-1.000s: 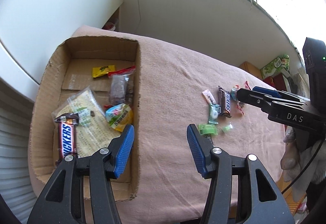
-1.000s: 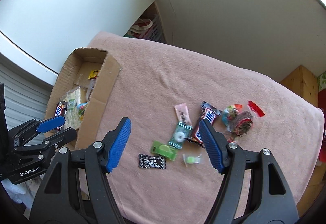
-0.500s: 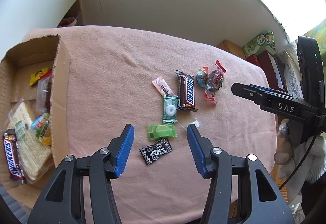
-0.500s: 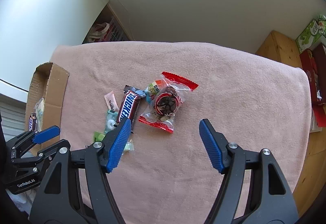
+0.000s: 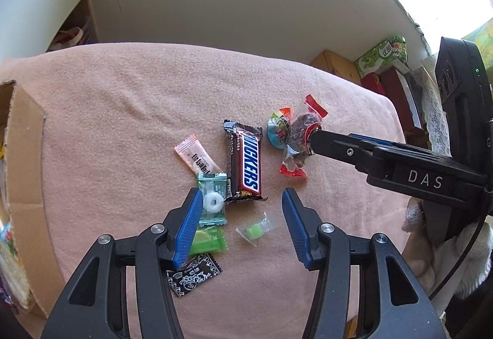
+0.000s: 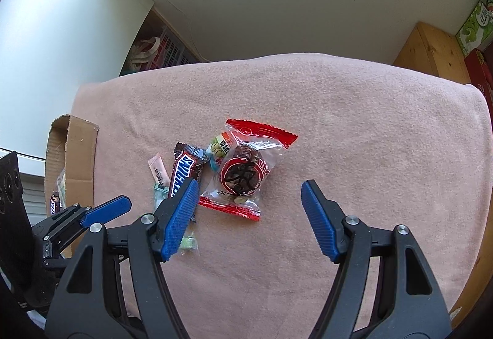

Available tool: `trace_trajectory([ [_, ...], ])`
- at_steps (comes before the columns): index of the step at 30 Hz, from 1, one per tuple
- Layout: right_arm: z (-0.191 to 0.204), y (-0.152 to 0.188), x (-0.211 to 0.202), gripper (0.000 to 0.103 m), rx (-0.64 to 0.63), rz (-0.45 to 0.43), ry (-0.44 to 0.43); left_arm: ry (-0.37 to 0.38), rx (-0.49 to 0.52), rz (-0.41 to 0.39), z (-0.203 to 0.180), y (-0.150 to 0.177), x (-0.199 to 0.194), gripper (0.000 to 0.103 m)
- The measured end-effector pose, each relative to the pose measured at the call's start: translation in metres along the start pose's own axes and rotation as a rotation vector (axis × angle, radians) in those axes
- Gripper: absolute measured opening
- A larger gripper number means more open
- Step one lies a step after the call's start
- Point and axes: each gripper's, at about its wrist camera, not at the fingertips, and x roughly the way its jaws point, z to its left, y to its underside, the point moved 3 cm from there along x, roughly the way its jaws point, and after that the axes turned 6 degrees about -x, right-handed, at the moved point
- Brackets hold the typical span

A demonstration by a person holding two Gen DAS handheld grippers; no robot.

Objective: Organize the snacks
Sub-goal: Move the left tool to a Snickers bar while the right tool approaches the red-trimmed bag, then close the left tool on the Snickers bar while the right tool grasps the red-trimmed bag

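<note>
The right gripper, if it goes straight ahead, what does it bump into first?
Probably the clear snack packet with red ends. The right gripper is open and empty, and the packet lies just beyond the gap between its fingers on the pink blanket. Depth is hard to judge here.

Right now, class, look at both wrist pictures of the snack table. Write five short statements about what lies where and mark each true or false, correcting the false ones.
1. The Snickers bar lies on the pink blanket. True.
2. The left gripper is shut on the Snickers bar. False: its jaws are open and hold nothing.
3. The clear red-ended packet lies ahead of the right gripper, between its open jaws. True.
4. The cardboard box stands to the right of the loose snacks in the left wrist view. False: it is at the left edge.
5. The black sachet lies inside the box. False: it lies on the blanket by the left gripper.
</note>
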Motion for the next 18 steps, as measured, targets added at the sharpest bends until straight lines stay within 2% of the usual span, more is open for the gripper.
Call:
trace_trajectory([
  [2,-0.001,-0.001,0.004,0.072,0.009,0.007,-0.017,0.003,0.009,0.006,-0.003,-0.004,0.006,0.052],
  [6,-0.005,-0.004,0.014,0.072,0.040,0.025,-0.044,-0.004,0.032,0.022,-0.009,-0.008,0.020,0.041],
  [9,-0.008,-0.005,0.019,0.072,0.061,0.032,-0.062,-0.003,0.027,0.032,-0.008,-0.010,0.027,0.039],
  [18,-0.009,-0.006,0.034,0.057,0.073,0.061,-0.086,-0.019,0.039,0.052,-0.013,-0.018,0.048,0.032],
])
